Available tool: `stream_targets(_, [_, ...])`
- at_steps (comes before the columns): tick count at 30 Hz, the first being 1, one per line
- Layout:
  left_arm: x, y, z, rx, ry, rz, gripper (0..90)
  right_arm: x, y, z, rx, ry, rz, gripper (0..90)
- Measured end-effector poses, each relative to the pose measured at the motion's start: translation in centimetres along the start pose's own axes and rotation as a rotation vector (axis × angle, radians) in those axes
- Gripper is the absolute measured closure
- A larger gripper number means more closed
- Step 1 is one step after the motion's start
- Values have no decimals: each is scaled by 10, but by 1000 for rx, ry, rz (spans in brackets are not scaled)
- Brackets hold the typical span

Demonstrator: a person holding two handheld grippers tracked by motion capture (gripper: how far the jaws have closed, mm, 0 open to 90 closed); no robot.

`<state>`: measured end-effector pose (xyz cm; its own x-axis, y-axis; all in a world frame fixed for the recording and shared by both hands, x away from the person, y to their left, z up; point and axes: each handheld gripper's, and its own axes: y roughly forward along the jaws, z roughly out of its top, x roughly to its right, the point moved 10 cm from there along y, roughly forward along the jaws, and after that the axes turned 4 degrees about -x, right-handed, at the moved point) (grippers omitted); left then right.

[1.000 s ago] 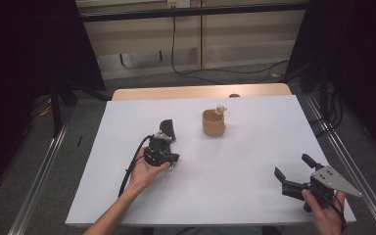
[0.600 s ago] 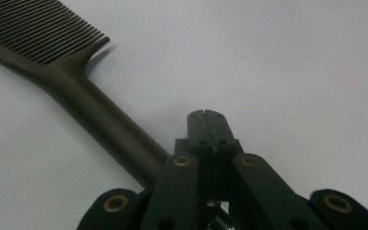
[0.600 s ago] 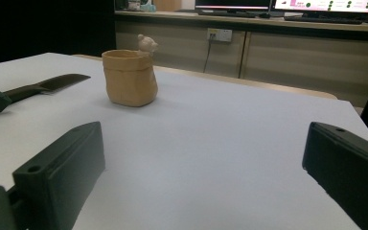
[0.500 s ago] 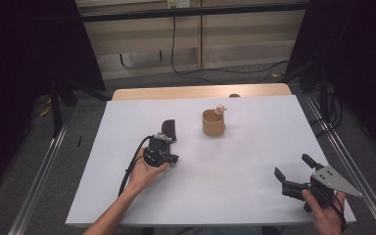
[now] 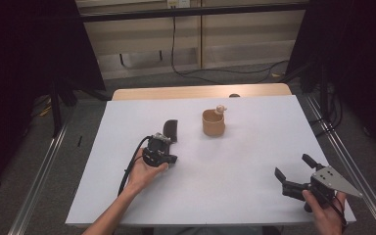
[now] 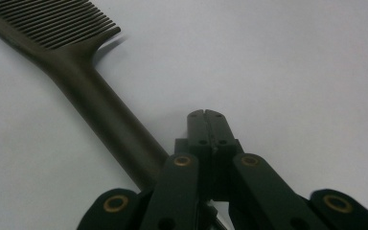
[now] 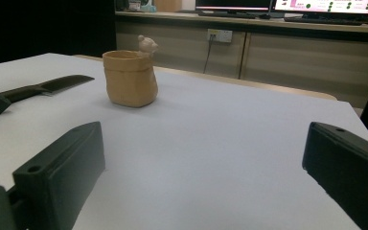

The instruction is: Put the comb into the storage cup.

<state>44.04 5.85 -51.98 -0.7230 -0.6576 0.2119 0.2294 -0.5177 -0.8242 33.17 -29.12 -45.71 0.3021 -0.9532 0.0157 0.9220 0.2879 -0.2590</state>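
Resting on the white tabletop (image 5: 254,166), the left gripper (image 6: 207,115) has its jaws closed, empty, just beside the dark plastic comb (image 6: 84,81) left of centre. Right gripper (image 5: 293,172) jaws wide, near the right edge.

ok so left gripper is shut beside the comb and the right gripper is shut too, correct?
Not quite: the right gripper is open, its jaws wide apart in the right gripper view. The left gripper is shut beside the comb, as you said.
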Motion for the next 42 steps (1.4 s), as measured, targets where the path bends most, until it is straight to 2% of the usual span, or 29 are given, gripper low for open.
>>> stream_targets(29, [-7,-6,-5,-25,-10,-9,900,0,0,0,-2,0,1,2])
stream_targets(32, [-7,-6,-5,-25,4,1,900,0,0,0,-3,1,1,2])
stream_targets(42, [-9,-8,-8,-36,13,7,900,0,-1,0,-2,1,2,2])
